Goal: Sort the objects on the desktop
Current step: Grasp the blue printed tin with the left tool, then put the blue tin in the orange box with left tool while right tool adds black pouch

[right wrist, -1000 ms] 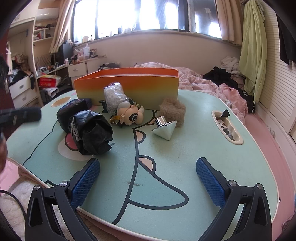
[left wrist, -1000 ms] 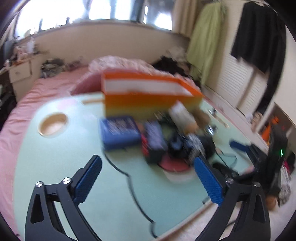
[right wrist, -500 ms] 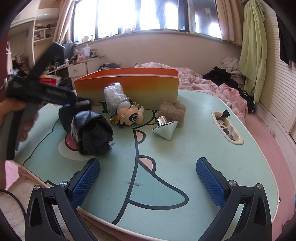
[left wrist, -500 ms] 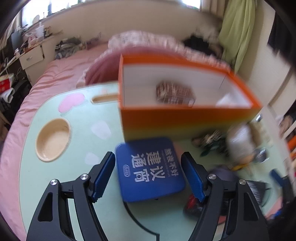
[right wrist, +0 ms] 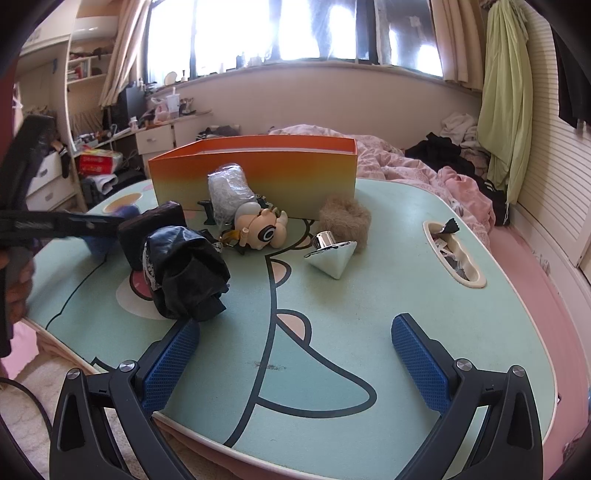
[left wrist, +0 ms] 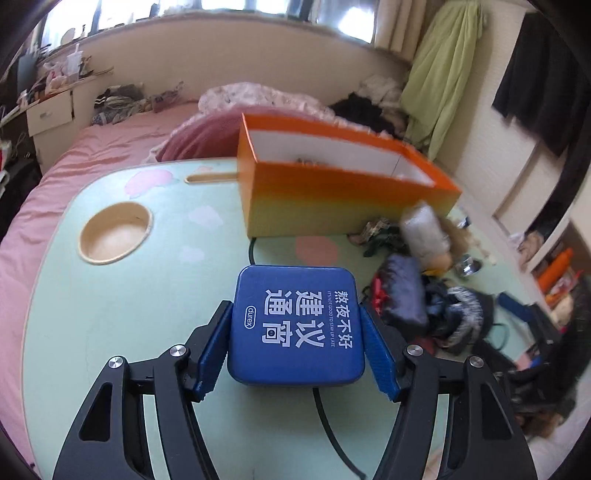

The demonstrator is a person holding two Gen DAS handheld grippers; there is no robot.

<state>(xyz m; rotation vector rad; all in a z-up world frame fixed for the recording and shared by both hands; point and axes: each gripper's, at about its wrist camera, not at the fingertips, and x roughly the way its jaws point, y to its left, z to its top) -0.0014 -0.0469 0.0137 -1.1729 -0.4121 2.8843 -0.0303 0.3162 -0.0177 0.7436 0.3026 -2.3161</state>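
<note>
**Left claw closing round the blue tin**

My left claw (left wrist: pixel 295 345) angles down at the bench (left wrist: pixel 122 317), jaws closing against the blue tin (left wrist: pixel 297 321) lying there. My right claw (right wrist: pixel 295 356) hovers wide open, empty.

Glaring windows (right wrist: pixel 295 33) backlight; edges warp (right perhaps blurred).

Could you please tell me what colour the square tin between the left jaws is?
The square tin is blue with white lettering, clearest in the left wrist view.
</note>
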